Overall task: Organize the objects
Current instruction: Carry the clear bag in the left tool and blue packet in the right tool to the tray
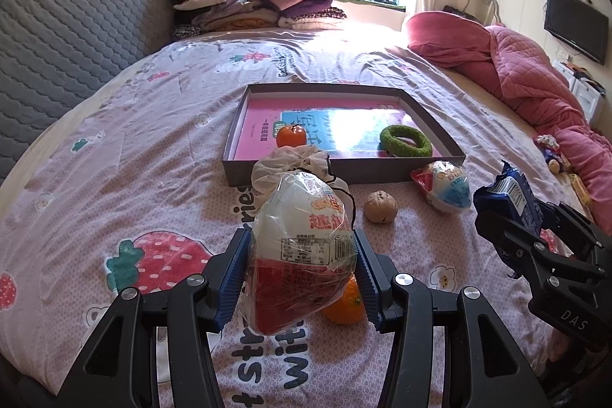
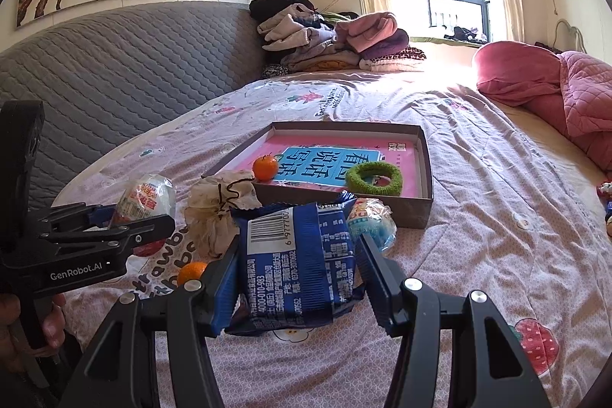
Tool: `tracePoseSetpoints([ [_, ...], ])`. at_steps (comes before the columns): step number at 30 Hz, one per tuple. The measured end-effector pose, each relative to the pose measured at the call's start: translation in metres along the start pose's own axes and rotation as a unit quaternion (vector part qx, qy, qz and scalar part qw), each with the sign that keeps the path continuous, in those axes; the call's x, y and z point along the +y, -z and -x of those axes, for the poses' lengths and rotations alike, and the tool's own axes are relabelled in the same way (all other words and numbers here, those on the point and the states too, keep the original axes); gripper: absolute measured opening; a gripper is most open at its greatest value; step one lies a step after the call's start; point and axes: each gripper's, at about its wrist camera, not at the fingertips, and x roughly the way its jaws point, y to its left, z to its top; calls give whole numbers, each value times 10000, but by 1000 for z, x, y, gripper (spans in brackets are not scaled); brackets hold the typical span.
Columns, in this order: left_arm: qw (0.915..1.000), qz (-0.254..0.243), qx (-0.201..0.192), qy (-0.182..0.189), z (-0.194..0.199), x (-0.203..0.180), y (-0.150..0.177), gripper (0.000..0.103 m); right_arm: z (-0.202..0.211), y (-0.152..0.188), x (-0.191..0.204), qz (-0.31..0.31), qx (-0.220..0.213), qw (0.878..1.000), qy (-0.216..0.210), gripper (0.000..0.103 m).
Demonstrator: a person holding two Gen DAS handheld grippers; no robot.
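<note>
while both loads wait for the shallow box (image 1: pixel 244 174) at twelve o'clock, the left gripper (image 1: pixel 302 274) clamps a wrapped egg toy (image 1: pixel 298 255) and the right gripper (image 2: pixel 296 278) pinches a blue snack packet (image 2: pixel 294 255), both above the bed (image 1: pixel 114 178).

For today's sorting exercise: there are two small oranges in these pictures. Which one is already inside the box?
The orange at the box's near left corner, on the pink book, beside the cloth pouch. The other orange lies on the bedsheet under the left gripper.

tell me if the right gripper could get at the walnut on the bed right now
Probably not yet: the right gripper is shut on the blue snack packet, so it has no free jaws. The walnut itself lies bare on the bedsheet.
</note>
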Motion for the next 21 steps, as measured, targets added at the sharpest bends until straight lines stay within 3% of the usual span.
tracePoseSetpoints([
  [21, 9998, 52, -185, -28, -2, 3, -23, 54, -5, -53, 5, 248, -373, 9984, 350, 57],
])
